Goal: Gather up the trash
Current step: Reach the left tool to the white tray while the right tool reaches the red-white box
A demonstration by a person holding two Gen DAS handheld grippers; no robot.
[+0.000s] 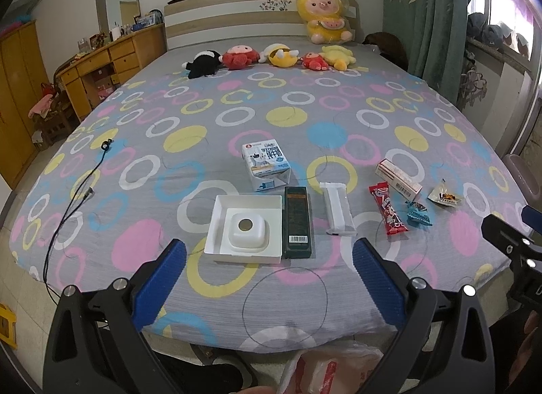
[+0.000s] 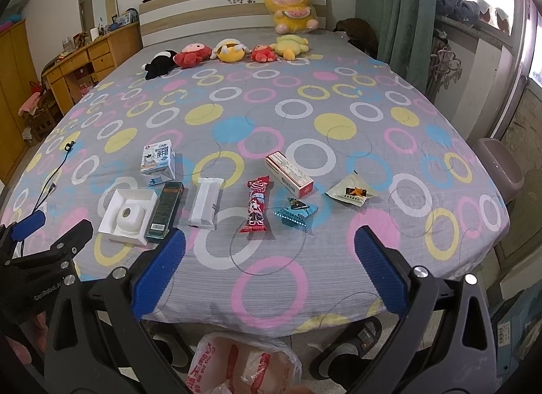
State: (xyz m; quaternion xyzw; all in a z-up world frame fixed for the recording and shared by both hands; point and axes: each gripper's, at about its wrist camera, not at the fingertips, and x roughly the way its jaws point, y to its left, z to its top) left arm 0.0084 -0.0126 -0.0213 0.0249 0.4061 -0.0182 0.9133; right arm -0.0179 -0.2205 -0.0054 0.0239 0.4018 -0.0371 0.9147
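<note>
Trash lies in a row near the bed's front edge: a white open box (image 1: pixel 244 228) (image 2: pixel 129 211), a dark green box (image 1: pixel 297 222) (image 2: pixel 165 208), a milk carton (image 1: pixel 266 165) (image 2: pixel 159 159), a white wrapper (image 1: pixel 338 208) (image 2: pixel 205 202), a red snack wrapper (image 1: pixel 387 208) (image 2: pixel 256 204), a teal wrapper (image 1: pixel 419 213) (image 2: pixel 295 211), a red-white box (image 1: pixel 398 178) (image 2: pixel 289 174) and a cream packet (image 1: pixel 444 196) (image 2: pixel 351 193). My left gripper (image 1: pixel 269 284) and right gripper (image 2: pixel 270 277) are open and empty, held before the bed edge. A plastic bag (image 1: pixel 333 368) (image 2: pixel 242 362) lies on the floor below.
Several plush toys (image 1: pixel 271 57) line the far end by the headboard. A black cable (image 1: pixel 79 191) lies on the bed's left side. A wooden desk (image 1: pixel 101 62) stands left, curtains (image 1: pixel 426 11) right, and a grey bin (image 2: pixel 498 167) beside the bed.
</note>
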